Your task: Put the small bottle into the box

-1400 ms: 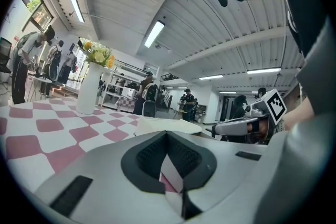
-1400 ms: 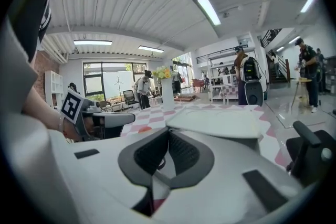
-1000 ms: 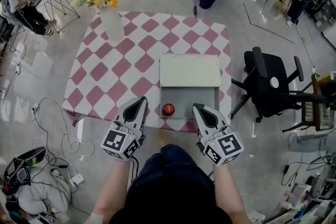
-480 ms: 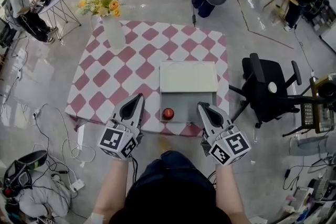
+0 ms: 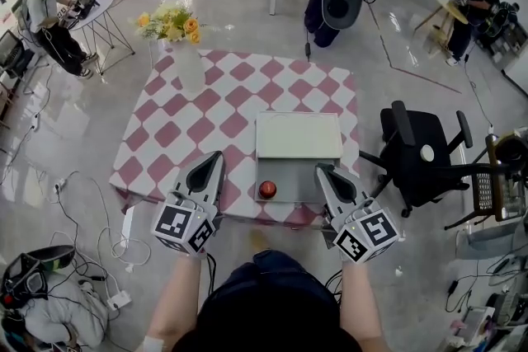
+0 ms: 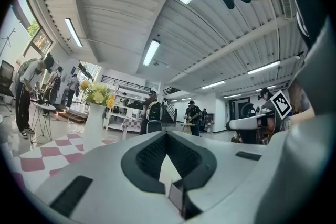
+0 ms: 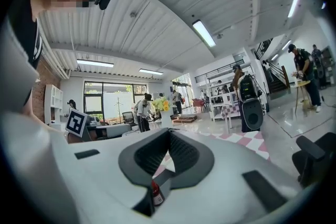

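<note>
A small bottle with a red cap [image 5: 267, 190] stands near the front edge of the checked table [image 5: 177, 136]. It sits against the grey front part of a box [image 5: 309, 181] whose white top [image 5: 299, 136] lies behind it. I cannot tell whether the bottle is inside the box or in front of it. My left gripper [image 5: 216, 157] hovers left of the bottle, shut and empty. My right gripper [image 5: 323, 170], also shut and empty, is to the bottle's right. The right gripper view shows the bottle [image 7: 156, 194] low between the jaws' bases.
A white vase with yellow flowers [image 5: 188, 66] stands at the table's far left. To the right of the table is a black office chair [image 5: 421, 148]. Cables [image 5: 82, 202] lie on the floor at the left. People stand around the room's edges.
Both grippers have risen a little before the table's front edge and stay shut. The head view has pulled back. Bottle and box have not moved on the table.
</note>
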### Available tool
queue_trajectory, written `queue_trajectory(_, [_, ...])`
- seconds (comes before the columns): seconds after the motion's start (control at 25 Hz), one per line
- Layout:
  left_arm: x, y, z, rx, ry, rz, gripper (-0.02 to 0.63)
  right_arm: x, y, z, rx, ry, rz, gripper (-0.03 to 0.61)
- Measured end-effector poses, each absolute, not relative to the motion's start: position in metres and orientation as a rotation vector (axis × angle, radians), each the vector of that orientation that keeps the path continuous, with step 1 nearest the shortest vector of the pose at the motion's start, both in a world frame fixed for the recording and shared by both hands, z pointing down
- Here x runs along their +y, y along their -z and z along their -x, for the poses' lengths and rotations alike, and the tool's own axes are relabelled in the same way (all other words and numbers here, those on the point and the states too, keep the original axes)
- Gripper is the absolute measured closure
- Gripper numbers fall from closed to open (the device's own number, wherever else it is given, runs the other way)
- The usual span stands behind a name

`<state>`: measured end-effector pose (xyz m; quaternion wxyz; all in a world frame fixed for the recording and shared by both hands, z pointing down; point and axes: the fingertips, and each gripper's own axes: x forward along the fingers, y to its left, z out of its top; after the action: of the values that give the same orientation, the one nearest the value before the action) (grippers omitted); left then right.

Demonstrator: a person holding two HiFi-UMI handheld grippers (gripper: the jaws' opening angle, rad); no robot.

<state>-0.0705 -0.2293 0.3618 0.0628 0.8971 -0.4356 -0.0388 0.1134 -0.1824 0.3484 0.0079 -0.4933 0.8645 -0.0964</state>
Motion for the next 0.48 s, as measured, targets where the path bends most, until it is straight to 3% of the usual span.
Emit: queue_trajectory(0.48, [-0.223, -0.339, 0.078, -1.349, 0.149, -2.723, 0.612, -0.178, -0.329, -0.108, 2.705, 0.253, 1.525, 0.574])
